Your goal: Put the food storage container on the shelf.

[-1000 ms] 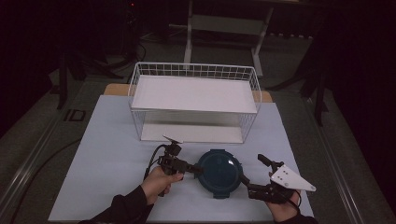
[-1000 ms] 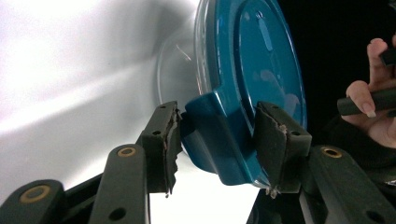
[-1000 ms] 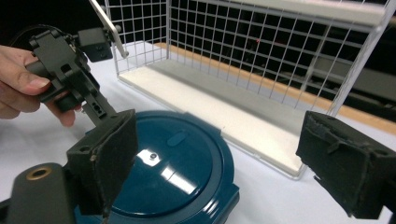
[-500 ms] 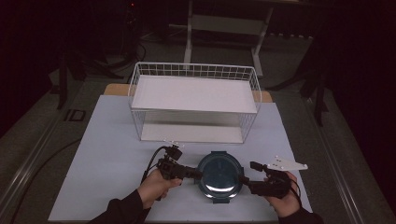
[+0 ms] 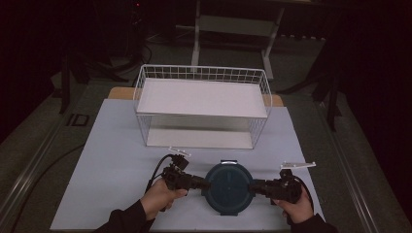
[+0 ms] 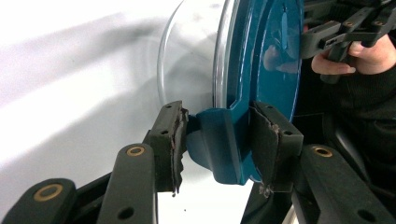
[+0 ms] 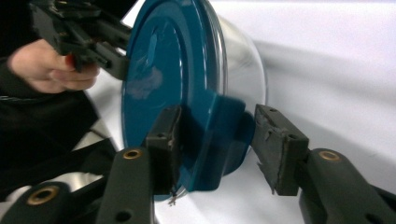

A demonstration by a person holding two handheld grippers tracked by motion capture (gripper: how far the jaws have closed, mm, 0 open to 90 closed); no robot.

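A round clear container with a dark blue lid (image 5: 228, 187) sits near the table's front edge, between my two grippers. My left gripper (image 5: 205, 183) is at its left side; in the left gripper view the left gripper (image 6: 217, 140) has both pads pressed on the lid's blue clip tab (image 6: 219, 158). My right gripper (image 5: 253, 186) is at the container's right side. In the right gripper view the right gripper (image 7: 217, 140) has the opposite tab (image 7: 224, 126) between its jaws, which have just been closing. One pad lies against the tab; the other pad (image 7: 275, 144) stands a little off it.
A white wire basket (image 5: 201, 68) with a white shelf inside stands behind the container, mid-table. The white table surface (image 5: 111, 160) extends left of my left hand. Dark floor and stand legs lie beyond the table's back edge.
My right gripper has moved left up to the container's side, rolled level, and its jaws have narrowed around the right tab. The left gripper has stayed on the left tab.
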